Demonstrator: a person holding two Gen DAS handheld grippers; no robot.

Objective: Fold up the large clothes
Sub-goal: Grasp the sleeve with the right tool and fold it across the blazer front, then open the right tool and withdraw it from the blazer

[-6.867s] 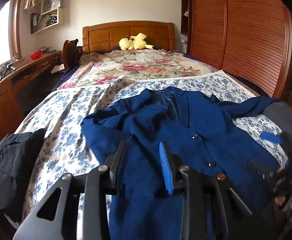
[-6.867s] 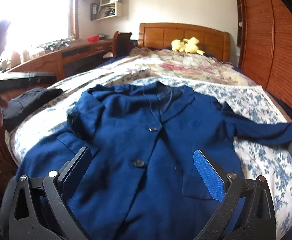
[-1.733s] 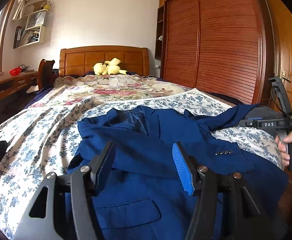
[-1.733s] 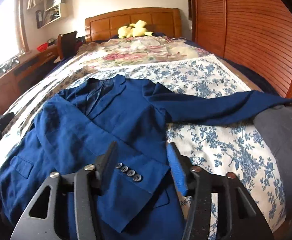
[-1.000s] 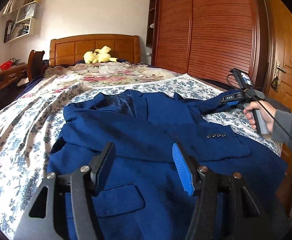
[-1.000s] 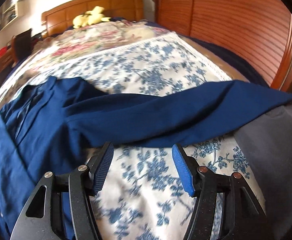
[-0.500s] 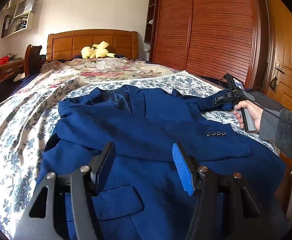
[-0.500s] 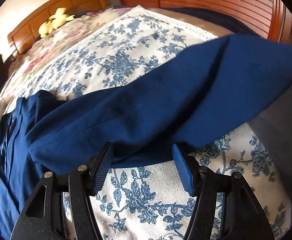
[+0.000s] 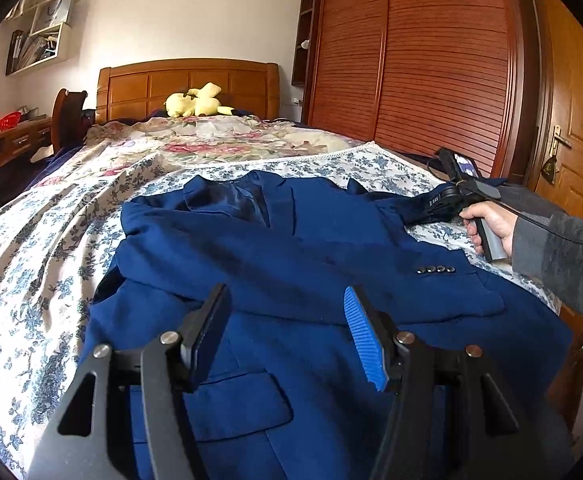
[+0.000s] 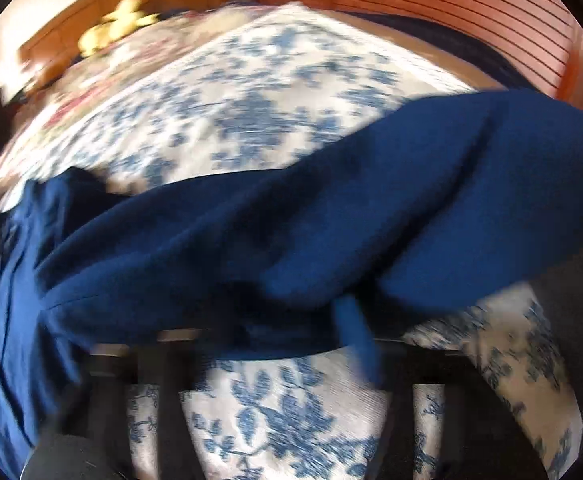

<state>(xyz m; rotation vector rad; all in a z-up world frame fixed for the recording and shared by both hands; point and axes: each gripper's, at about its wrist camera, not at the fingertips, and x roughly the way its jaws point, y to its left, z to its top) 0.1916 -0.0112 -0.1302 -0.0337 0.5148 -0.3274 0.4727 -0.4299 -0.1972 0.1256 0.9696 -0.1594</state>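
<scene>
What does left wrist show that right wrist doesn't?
Only the left wrist view: the whole blue jacket with one sleeve folded across its front, cuff buttons, the person's right hand, the open left gripper, the door.

Only the right wrist view: a blurred close-up of the outstretched sleeve draped over the right gripper.

Both: floral bedspread, yellow plush toy, headboard, wardrobe.

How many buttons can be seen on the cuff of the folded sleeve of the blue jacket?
4. They sit in a short row on the sleeve cuff lying across the blue jacket, toward the person's right hand. Other jacket buttons may be hidden under the sleeve.
</scene>
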